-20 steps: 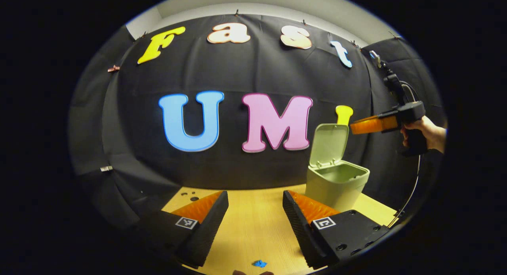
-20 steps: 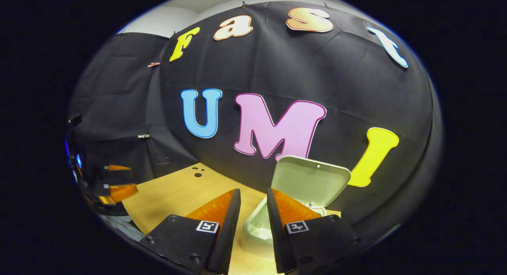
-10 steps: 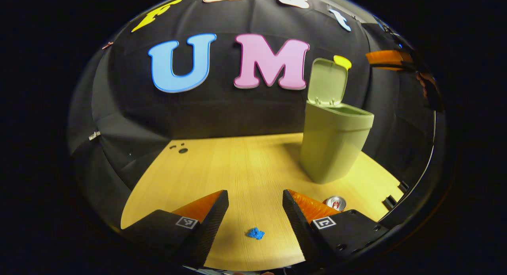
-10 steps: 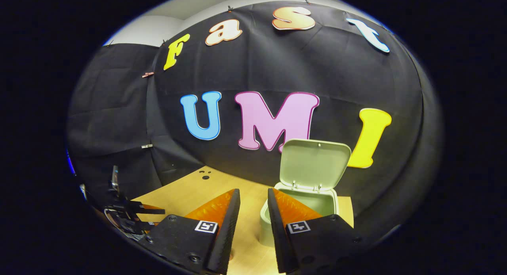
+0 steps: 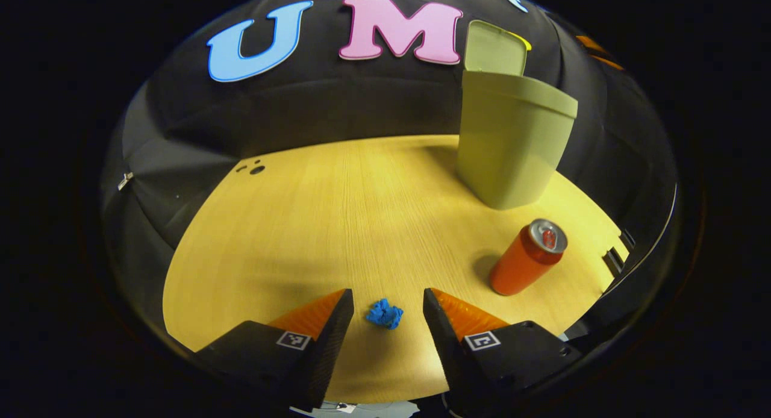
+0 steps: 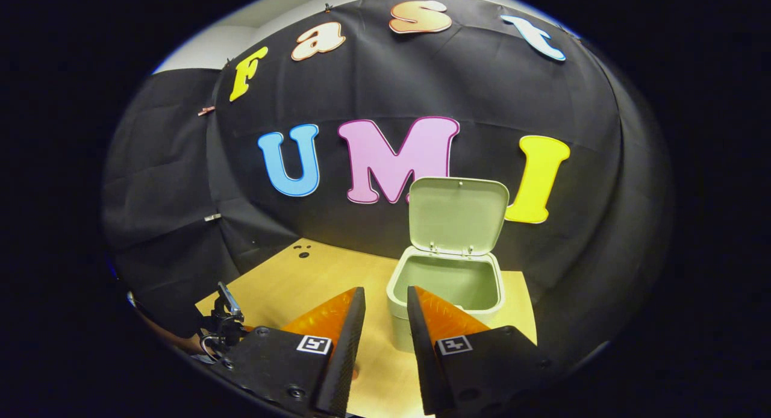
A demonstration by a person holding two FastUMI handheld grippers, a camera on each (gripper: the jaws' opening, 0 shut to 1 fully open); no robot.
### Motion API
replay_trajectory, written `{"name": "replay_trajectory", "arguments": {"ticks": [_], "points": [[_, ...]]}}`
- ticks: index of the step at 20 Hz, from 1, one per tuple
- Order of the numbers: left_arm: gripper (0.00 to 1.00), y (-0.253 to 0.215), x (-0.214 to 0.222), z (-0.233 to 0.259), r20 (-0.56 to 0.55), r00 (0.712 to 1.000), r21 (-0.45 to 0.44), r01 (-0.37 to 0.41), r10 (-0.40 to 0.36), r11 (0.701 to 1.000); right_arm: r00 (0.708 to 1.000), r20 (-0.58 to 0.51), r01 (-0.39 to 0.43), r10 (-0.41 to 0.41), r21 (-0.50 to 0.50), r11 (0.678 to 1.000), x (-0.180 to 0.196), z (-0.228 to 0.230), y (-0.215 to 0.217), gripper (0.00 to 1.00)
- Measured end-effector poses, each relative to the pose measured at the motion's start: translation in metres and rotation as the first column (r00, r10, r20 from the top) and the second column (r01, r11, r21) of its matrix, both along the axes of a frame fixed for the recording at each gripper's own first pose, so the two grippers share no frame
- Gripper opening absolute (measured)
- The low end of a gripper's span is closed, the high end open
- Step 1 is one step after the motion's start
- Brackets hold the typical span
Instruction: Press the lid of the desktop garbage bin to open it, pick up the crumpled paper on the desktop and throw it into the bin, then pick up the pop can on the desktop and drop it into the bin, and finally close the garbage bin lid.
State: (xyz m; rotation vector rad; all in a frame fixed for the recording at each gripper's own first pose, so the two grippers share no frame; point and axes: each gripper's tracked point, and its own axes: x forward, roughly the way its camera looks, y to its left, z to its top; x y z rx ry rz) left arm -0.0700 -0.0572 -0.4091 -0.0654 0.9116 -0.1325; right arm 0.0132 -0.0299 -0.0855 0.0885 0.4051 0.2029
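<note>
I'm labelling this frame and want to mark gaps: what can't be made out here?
- Bin interior, left gripper view: its own wall hides it.
- Bin floor, right gripper view: the rim and right tongs cover it.
- Pop can label: too small to make out.
- Whether the left tongs are touching the desk beside the crumpled paper: unclear.

— What colours are there?
— A pale green bin with its lid, a blue paper ball, an orange-red can with a silver top.
— The surface?
— Yellow wood grain.
</note>
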Motion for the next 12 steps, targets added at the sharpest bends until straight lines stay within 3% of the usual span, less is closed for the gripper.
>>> {"name": "replay_trajectory", "arguments": {"ticks": [3, 7, 12], "points": [[0.74, -0.001, -0.001, -0.018, -0.037, 0.999, -0.005, 0.007, -0.007, 1.000, 1.000, -0.017, 0.012, -0.012, -0.009, 1.000, -0.011, -0.003, -0.002, 0.49], [0.60, -0.002, -0.001, -0.041, -0.088, 0.996, 0.001, 0.012, -0.011, 1.000, 0.998, -0.052, 0.027, -0.027, -0.015, 1.000, -0.025, -0.013, -0.002, 0.49], [0.52, 0.001, -0.003, -0.053, -0.111, 0.993, 0.011, 0.033, -0.032, 0.999, 0.995, -0.099, 0.024, -0.024, 0.000, 1.000, -0.034, -0.027, 0.007, 0.49]]}}
